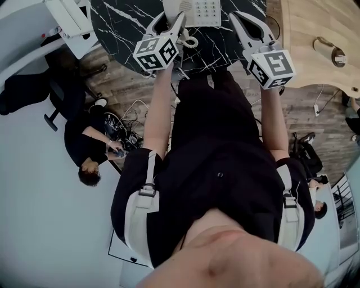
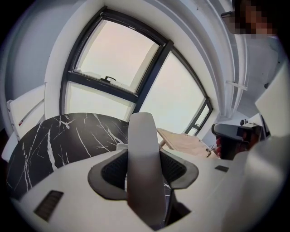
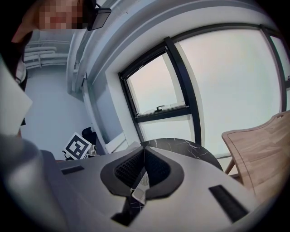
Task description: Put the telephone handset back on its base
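The white telephone handset (image 2: pixel 141 136) stands upright between the dark pads of my left gripper (image 2: pixel 145 179), which is shut on it. In the head view that gripper (image 1: pixel 169 22) hovers over the near edge of the black marble table (image 1: pixel 124 22), with the coiled cord (image 1: pixel 190 42) hanging beside it. The telephone base (image 1: pixel 201 11), showing its keypad, sits on the table just beyond and to the right of it. My right gripper (image 1: pixel 243 23) is held to the right of the base; its pads (image 3: pixel 136 165) meet at the tip with nothing between them.
A pale wooden table (image 1: pixel 315 39) stands to the right of the marble one. A white cabinet (image 1: pixel 73 19) is at the upper left. A person (image 1: pixel 90 146) sits on the floor at the left among cables. Large windows (image 2: pixel 122 59) lie beyond the table.
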The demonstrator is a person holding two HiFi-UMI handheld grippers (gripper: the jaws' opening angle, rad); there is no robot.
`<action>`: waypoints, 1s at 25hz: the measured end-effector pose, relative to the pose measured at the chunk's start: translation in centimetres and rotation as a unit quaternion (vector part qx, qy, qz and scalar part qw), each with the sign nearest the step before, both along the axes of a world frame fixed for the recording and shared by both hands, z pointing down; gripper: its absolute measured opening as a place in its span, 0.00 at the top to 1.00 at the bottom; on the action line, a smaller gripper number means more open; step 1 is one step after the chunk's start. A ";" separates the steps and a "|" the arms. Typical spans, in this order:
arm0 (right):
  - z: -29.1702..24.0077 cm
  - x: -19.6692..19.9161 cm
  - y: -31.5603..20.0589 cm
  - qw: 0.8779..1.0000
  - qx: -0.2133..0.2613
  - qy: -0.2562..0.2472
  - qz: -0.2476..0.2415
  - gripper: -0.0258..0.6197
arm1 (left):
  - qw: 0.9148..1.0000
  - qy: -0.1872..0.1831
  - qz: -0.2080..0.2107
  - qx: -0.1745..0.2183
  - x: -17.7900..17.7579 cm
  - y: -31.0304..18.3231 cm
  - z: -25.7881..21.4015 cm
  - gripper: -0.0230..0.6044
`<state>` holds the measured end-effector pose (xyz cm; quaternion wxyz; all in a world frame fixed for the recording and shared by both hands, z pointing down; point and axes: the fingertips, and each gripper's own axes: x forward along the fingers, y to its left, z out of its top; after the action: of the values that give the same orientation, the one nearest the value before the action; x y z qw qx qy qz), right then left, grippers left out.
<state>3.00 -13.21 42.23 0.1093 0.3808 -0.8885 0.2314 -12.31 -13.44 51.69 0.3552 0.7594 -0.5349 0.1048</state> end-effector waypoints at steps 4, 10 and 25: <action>0.7 0.1 -0.4 1.000 -0.006 0.004 0.008 0.91 | 1.000 -0.002 -0.001 -0.017 0.1 -0.8 1.7 0.60; 1.8 0.1 -0.7 1.000 -0.015 0.011 0.015 0.91 | 0.999 -0.014 -0.007 -0.045 0.1 -1.4 4.5 0.60; 3.7 -0.5 -1.0 0.999 -0.035 0.030 0.005 0.91 | 0.994 -0.056 -0.020 -0.089 0.1 -3.1 9.9 0.60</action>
<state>2.49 -14.21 45.95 0.1480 0.3879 -0.8744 0.2509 -12.19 -16.54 61.57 0.3927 0.7069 -0.5577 0.1871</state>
